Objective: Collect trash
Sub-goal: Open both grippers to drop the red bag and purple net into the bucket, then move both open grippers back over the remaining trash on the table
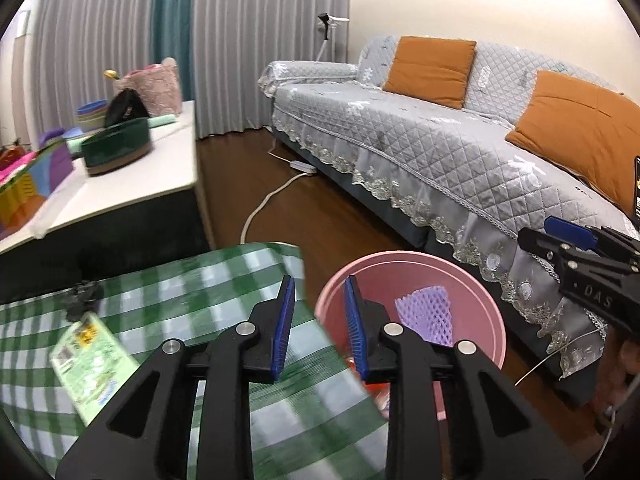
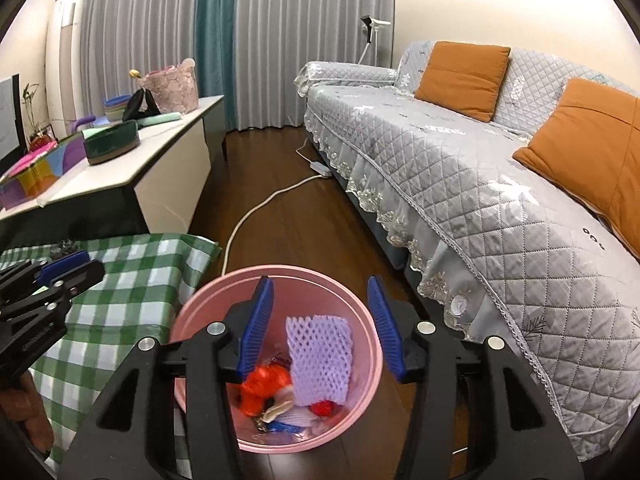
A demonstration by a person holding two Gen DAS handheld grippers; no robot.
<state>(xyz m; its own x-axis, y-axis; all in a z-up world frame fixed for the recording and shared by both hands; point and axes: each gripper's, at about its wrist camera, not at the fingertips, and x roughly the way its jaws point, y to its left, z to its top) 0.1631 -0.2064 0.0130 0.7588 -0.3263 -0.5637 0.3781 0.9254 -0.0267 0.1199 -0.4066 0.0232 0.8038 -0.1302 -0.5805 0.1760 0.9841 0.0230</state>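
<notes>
Both tongs parted and empty: the right gripper hangs over the pink bin holding the purple foam net, so the left gripper should next approach the green packet on the checked cloth squarely.

Foam net in bin, beside table.

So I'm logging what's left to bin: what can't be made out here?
- Green packet on the checked cloth: left view, print blurred.
- Dark scrap on the cloth: both views, too small to identify.
- Bin bottom: right view, partly hidden by the foam net and right gripper.
</notes>
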